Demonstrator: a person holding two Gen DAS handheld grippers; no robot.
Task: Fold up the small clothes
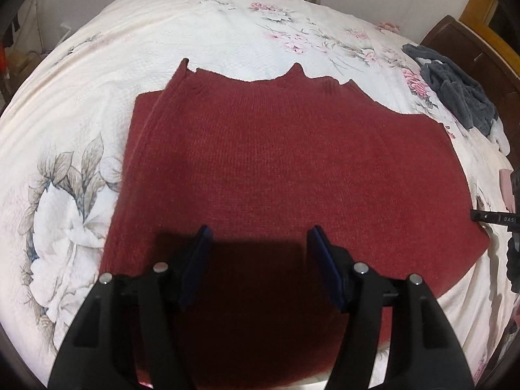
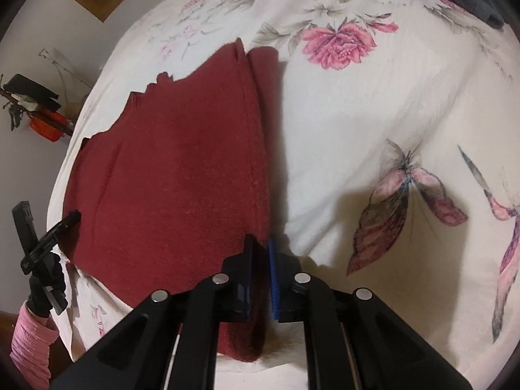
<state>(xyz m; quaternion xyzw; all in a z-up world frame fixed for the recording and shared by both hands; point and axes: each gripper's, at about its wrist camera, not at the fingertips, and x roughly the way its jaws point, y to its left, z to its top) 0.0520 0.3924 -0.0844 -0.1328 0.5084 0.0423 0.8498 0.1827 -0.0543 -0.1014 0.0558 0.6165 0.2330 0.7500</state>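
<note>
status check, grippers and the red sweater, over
Left gripper open, above red sweater. Right gripper nearly shut on sweater's edge. Sweater partly folded, flat on floral bedspread. Grey garment clear, far corner.

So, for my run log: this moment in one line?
red sweater: flat on bed | left hand-held gripper: open above | right hand-held gripper: pinching sweater edge

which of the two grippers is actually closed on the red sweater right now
The right gripper: its jaws pinch the red sweater's edge. The left gripper hovers over the sweater with jaws wide apart, gripping nothing.
</note>
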